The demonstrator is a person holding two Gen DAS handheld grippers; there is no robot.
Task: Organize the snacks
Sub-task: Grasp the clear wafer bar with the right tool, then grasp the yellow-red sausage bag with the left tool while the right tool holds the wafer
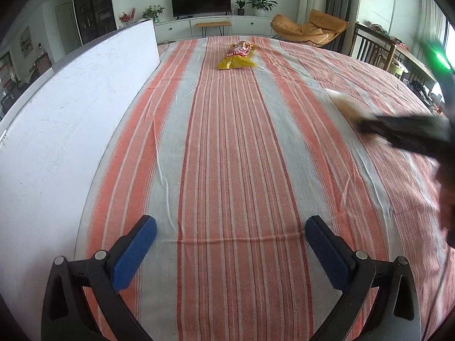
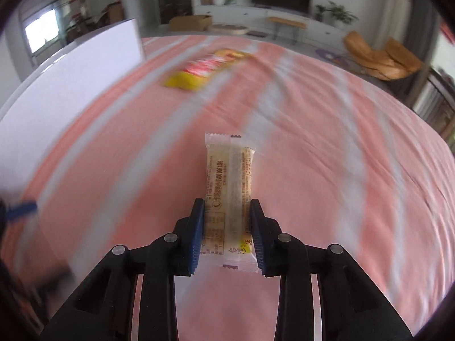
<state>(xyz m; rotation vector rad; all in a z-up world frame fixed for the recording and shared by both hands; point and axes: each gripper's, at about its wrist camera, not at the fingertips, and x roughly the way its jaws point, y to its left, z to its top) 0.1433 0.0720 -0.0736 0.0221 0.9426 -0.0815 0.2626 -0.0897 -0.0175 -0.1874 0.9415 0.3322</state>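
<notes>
Snack bar [image 2: 229, 196] in a translucent wrapper with brown print: clamped lengthwise between the blue pads of the right tongs [image 2: 227, 221], held above the striped tablecloth [image 2: 327, 170]. Right view is motion-blurred. Yellow-and-red snack bag [image 1: 238, 56] lies flat on the cloth at the far end of the table, well apart from the bar, just right of the white board [image 1: 71, 108] standing along the table's left edge. Left tongs [image 1: 231, 244]: spread wide, holding nothing, low over the cloth at the near end.
</notes>
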